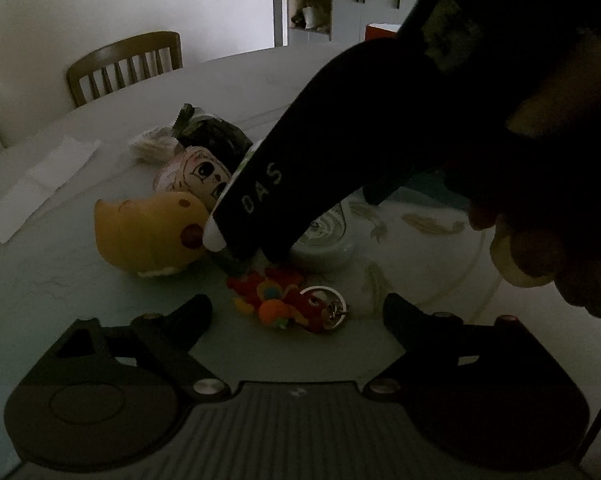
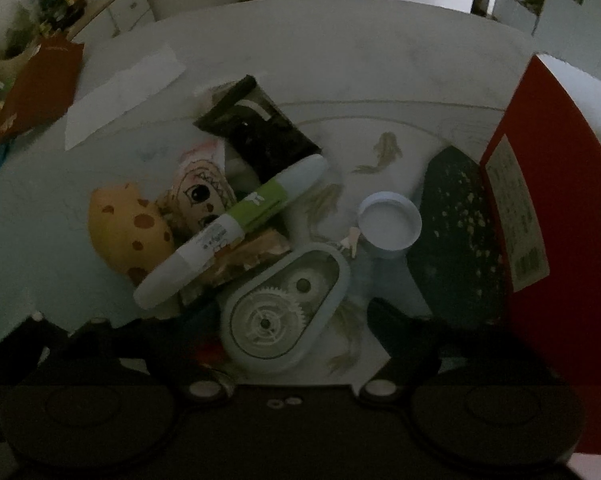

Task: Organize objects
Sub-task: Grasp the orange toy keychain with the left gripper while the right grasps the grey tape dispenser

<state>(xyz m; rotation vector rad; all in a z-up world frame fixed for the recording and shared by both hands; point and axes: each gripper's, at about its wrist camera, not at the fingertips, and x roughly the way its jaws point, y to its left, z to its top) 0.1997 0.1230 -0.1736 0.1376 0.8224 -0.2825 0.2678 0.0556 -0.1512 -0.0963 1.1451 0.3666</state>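
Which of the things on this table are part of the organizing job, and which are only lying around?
For the job:
yellow spotted toy
doll face
green-and-white marker
correction tape dispenser
black tube
red keychain
white cap

Likely just lying about:
white paper
wooden chair
red box (perhaps the container)

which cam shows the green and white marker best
The right wrist view: the green and white marker lies fully visible, end to end, across the pile of toys. In the left wrist view, only its white tip peeks out beside the right gripper's dark finger, which hides the rest.
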